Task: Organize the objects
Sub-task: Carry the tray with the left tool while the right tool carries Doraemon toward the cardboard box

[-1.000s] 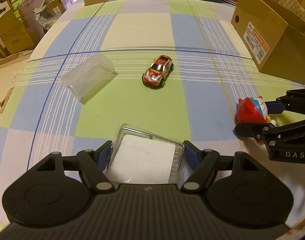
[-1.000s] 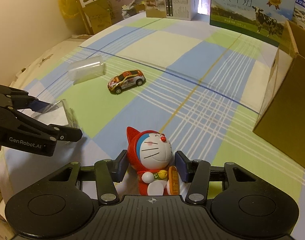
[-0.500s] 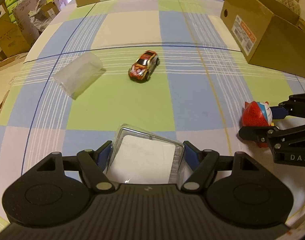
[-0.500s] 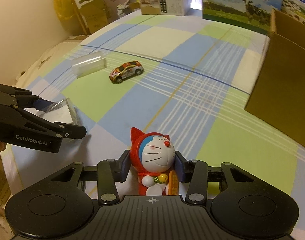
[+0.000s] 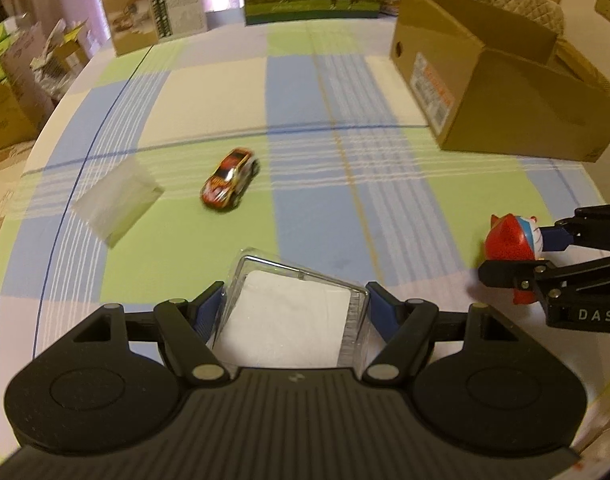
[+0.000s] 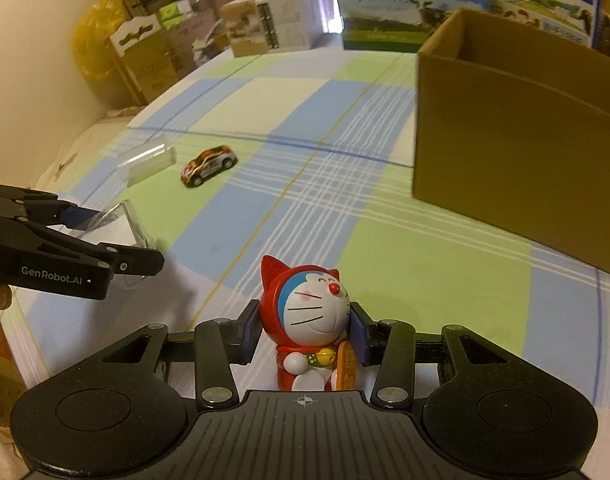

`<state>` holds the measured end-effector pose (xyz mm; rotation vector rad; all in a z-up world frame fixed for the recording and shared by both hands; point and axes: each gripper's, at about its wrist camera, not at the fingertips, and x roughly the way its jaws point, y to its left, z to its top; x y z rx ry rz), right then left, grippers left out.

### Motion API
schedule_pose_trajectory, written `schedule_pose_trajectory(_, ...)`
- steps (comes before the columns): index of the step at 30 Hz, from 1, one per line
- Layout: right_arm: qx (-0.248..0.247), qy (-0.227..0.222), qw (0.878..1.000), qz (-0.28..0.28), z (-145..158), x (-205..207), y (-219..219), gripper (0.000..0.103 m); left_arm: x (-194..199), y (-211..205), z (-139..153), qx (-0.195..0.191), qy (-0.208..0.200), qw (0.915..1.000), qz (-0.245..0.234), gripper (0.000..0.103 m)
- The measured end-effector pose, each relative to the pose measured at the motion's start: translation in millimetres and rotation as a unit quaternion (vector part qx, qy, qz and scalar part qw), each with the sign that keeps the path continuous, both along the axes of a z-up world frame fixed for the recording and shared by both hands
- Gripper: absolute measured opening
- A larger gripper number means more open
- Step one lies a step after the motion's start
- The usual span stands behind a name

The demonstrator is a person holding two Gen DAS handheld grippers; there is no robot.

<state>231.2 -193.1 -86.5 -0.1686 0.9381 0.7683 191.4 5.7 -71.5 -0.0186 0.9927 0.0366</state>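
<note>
Item one: I am gripping a clear plastic case (image 5: 293,312) in my left gripper (image 5: 295,312) jaws. Item two: my right gripper (image 6: 305,328) jaws are clamping a cat figurine (image 6: 309,320), both above the checked counter (image 5: 313,208), cardboard box (image 6: 517,152) nearby.

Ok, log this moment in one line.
left tongs: clear box | right tongs: cat figure | toy car: loose on cloth
</note>
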Motion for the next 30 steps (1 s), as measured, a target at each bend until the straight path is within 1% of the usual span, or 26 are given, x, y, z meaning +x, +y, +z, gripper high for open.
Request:
schedule_pose_trajectory(18, 0.041, -0.019, 0.998, -0.052, 41, 6, -57, 0.042, 27, -55, 46, -0.010, -0.057, 0.9968, -0.055, 0.072)
schedule_pose_trajectory(30, 0.063, -0.046, 0.993, -0.093, 75, 23, -108, 0.042, 54, -106, 78, -0.015, -0.104, 0.9894, -0.100, 0.072)
